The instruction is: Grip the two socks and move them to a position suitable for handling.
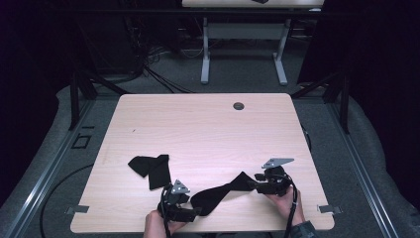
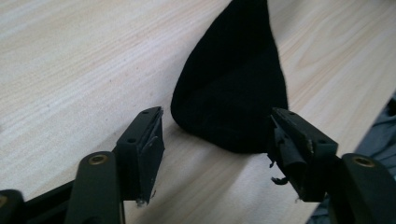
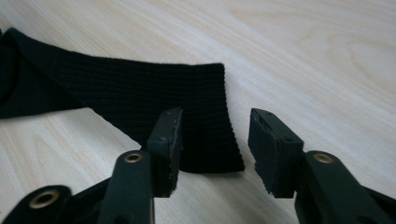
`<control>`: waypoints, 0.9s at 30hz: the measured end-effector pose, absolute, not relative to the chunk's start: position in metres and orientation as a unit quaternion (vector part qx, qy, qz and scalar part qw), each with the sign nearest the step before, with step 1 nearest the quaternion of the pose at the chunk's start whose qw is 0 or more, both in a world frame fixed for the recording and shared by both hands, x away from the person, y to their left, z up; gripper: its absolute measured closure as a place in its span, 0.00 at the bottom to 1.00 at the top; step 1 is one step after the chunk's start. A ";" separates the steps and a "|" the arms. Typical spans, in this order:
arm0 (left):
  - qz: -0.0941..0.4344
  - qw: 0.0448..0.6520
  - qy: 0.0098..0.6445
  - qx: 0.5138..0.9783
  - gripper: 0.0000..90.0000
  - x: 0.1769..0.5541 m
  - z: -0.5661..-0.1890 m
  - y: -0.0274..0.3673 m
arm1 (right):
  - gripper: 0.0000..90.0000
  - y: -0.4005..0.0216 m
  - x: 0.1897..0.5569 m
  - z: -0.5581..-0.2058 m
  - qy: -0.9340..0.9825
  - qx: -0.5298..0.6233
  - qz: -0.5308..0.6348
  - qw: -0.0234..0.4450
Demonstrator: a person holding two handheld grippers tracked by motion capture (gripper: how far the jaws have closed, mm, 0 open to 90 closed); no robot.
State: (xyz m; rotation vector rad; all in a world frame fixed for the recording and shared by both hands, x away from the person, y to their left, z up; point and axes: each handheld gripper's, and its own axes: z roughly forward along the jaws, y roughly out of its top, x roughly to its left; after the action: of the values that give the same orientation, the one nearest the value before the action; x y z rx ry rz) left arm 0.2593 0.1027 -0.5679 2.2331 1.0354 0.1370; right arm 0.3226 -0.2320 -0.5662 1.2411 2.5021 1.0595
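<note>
- Black sock point(image 1: 220, 192) lies stretched flat on the table point(image 1: 198, 124), near the front edge, running diagonally between the two grippers.
- Left gripper point(image 1: 190, 214) at the sock's rounded end, front left; right gripper point(image 1: 251, 184) at the cuff end, further right and a bit further back.
- Left gripper view: rounded sock end point(image 2: 233, 88) sits on the wood just ahead of the gap, nearer the right-hand jaw. Jaws spread, pads not pressing on fabric. Nothing pinched.
- Right gripper view: ribbed cuff point(image 3: 196, 112) lies flat, its corner reaching into the gap beside the left-hand jaw. Jaws apart, right-hand jaw over bare wood. No grip on the cuff that I can see.
- Both tongs low, close to the tabletop, pointing inward at the sock from opposite ends.
- Second sock point(image 1: 151, 168), also black, lies crumpled on the table to the left and further back, well apart from both grippers.
- Light wood-grain tabletop, small round grommet point(image 1: 238, 105) near the far edge.
- Hands come in from the bottom edge of the high view, one on each gripper; dark sleeve point(image 1: 303, 231) visible on the right arm.
</note>
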 end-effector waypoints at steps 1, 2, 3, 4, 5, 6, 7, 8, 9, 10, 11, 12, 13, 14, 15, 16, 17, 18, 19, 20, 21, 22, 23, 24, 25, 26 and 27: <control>0.053 0.327 0.390 0.859 0.46 0.259 -0.568 0.103 | 0.69 -0.231 0.322 -0.567 0.836 0.415 0.350 0.079; 0.060 0.328 0.391 0.858 0.50 0.259 -0.568 0.102 | 0.73 -0.230 0.321 -0.568 0.835 0.414 0.353 0.081; 0.067 0.325 0.388 0.860 0.54 0.259 -0.568 0.102 | 0.76 -0.229 0.321 -0.569 0.838 0.411 0.349 0.080; 0.074 0.327 0.386 0.859 0.62 0.259 -0.569 0.101 | 0.82 -0.229 0.320 -0.570 0.840 0.410 0.346 0.083; 0.077 0.327 0.385 0.860 0.66 0.260 -0.569 0.102 | 0.85 -0.228 0.319 -0.571 0.838 0.411 0.351 0.083; 0.081 0.327 0.383 0.860 0.71 0.259 -0.570 0.101 | 0.88 -0.228 0.318 -0.572 0.837 0.411 0.352 0.081; 0.086 0.326 0.378 0.862 0.77 0.260 -0.570 0.102 | 0.91 -0.229 0.317 -0.572 0.838 0.410 0.351 0.080; 0.085 0.330 0.379 0.860 0.86 0.261 -0.571 0.102 | 0.95 -0.230 0.315 -0.572 0.833 0.412 0.360 0.077; 0.086 0.332 0.378 0.860 0.86 0.262 -0.571 0.102 | 0.95 -0.230 0.315 -0.572 0.833 0.412 0.360 0.077; 0.087 0.332 0.372 0.862 0.91 0.263 -0.571 0.103 | 0.96 -0.230 0.314 -0.573 0.830 0.414 0.365 0.080; 0.085 0.337 0.372 0.861 0.94 0.264 -0.572 0.103 | 0.97 -0.230 0.313 -0.572 0.830 0.415 0.365 0.076; 0.083 0.338 0.370 0.861 0.96 0.266 -0.572 0.103 | 0.97 -0.231 0.311 -0.571 0.830 0.417 0.362 0.077; 0.079 0.335 0.369 0.863 0.97 0.267 -0.571 0.103 | 0.97 -0.231 0.311 -0.571 0.828 0.416 0.367 0.082; 0.087 0.334 0.366 0.864 0.98 0.268 -0.571 0.103 | 0.98 -0.231 0.309 -0.570 0.829 0.416 0.364 0.081; 0.083 0.334 0.365 0.865 0.98 0.269 -0.571 0.103 | 0.98 -0.232 0.308 -0.569 0.827 0.417 0.368 0.084; 0.083 0.333 0.363 0.866 0.98 0.270 -0.570 0.104 | 0.98 -0.232 0.306 -0.567 0.825 0.418 0.370 0.086; 0.083 0.333 0.361 0.867 0.98 0.271 -0.568 0.106 | 0.98 -0.235 0.303 -0.562 0.818 0.421 0.380 0.091; 0.080 0.337 0.362 0.865 0.98 0.271 -0.566 0.108 | 0.98 -0.235 0.303 -0.562 0.818 0.421 0.380 0.091; 0.077 0.340 0.360 0.865 0.98 0.272 -0.562 0.112 | 0.98 -0.238 0.297 -0.553 0.814 0.424 0.386 0.091; 0.075 0.345 0.362 0.863 0.98 0.272 -0.559 0.116 | 0.98 -0.238 0.297 -0.553 0.814 0.424 0.386 0.091; 0.071 0.349 0.361 0.862 0.98 0.273 -0.554 0.120 | 0.98 -0.240 0.293 -0.548 0.813 0.424 0.388 0.093; 0.070 0.354 0.361 0.860 0.98 0.273 -0.550 0.123 | 0.98 -0.242 0.289 -0.542 0.810 0.425 0.394 0.096; 0.068 0.357 0.359 0.860 0.98 0.275 -0.545 0.127 | 0.98 -0.244 0.286 -0.537 0.805 0.426 0.401 0.099; 0.061 0.356 0.357 0.861 0.98 0.278 -0.542 0.130 | 0.98 -0.246 0.284 -0.532 0.800 0.429 0.408 0.103; 0.063 0.356 0.358 0.861 0.98 0.281 -0.539 0.133 | 0.98 -0.248 0.284 -0.527 0.798 0.431 0.409 0.103; 0.061 0.355 0.358 0.861 0.98 0.286 -0.538 0.135 | 0.98 -0.248 0.285 -0.525 0.795 0.432 0.412 0.110; 0.057 0.353 0.359 0.862 0.97 0.292 -0.539 0.137 | 0.98 -0.249 0.288 -0.524 0.796 0.434 0.405 0.118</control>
State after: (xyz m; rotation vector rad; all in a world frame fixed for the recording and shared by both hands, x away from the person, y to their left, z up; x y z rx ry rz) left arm 0.2915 0.1365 -0.5385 2.2302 0.9276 0.1469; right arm 0.2884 -0.2486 -0.5235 1.2704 2.3287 1.1838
